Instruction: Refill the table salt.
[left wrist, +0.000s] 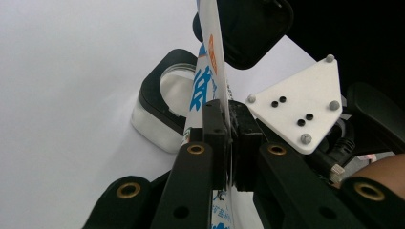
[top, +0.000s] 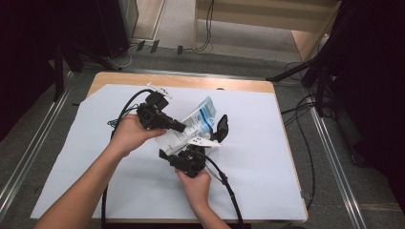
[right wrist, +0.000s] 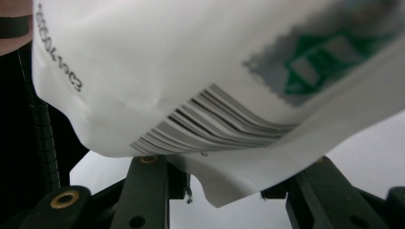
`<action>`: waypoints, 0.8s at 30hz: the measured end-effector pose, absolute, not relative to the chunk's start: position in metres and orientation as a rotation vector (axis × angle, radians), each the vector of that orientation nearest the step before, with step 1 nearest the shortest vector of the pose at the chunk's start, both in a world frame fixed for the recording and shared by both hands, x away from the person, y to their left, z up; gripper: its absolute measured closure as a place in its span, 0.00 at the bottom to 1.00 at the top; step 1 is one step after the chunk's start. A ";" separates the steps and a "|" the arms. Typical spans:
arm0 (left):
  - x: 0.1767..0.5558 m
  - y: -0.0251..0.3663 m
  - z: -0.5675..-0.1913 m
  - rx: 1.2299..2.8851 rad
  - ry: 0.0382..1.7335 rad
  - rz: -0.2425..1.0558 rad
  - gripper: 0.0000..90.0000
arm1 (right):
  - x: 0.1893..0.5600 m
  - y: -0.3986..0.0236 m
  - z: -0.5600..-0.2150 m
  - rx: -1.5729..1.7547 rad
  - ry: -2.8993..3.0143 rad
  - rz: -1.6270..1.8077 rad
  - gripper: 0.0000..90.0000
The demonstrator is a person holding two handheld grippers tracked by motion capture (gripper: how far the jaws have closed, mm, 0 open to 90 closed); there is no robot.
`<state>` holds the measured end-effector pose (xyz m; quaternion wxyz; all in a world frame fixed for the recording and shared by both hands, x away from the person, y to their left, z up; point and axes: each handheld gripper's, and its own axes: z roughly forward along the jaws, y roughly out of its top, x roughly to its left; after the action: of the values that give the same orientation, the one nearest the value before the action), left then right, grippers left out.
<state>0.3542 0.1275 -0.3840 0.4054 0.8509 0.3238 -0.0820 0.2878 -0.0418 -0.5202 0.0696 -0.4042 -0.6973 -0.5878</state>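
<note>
Pouch [top: 195, 125] held between two hand-held grippers over the white sheet [top: 267, 157].

From the high view we saw the left gripper [top: 179, 127] clamped on the pouch, the right gripper [top: 191, 148] just below it. In the left gripper view, the jaws pinched the thin printed pouch [left wrist: 206, 90] edge-on; a clear jar [left wrist: 160, 114] lay behind. In the right gripper view, the barcoded pouch [right wrist: 191, 86] hung above partly spread jaws; we couldn't tell whether they gripped.
</note>
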 end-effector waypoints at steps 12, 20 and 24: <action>0.345 0.145 -0.383 2.099 0.778 -0.221 0.99 | 0.286 -0.045 -0.523 -1.229 -2.101 -1.777 0.71; 0.335 0.154 -0.379 2.077 0.728 -0.227 0.99 | 0.284 -0.048 -0.522 -1.235 -2.095 -1.785 0.71; 0.330 0.160 -0.379 2.060 0.686 -0.224 0.99 | 0.283 -0.049 -0.520 -1.226 -2.098 -1.791 0.71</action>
<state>0.3302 0.1595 -0.3787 0.4613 0.8374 0.2788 -0.0910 0.2826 -0.0489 -0.5195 0.0613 -0.4055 -0.6936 -0.5923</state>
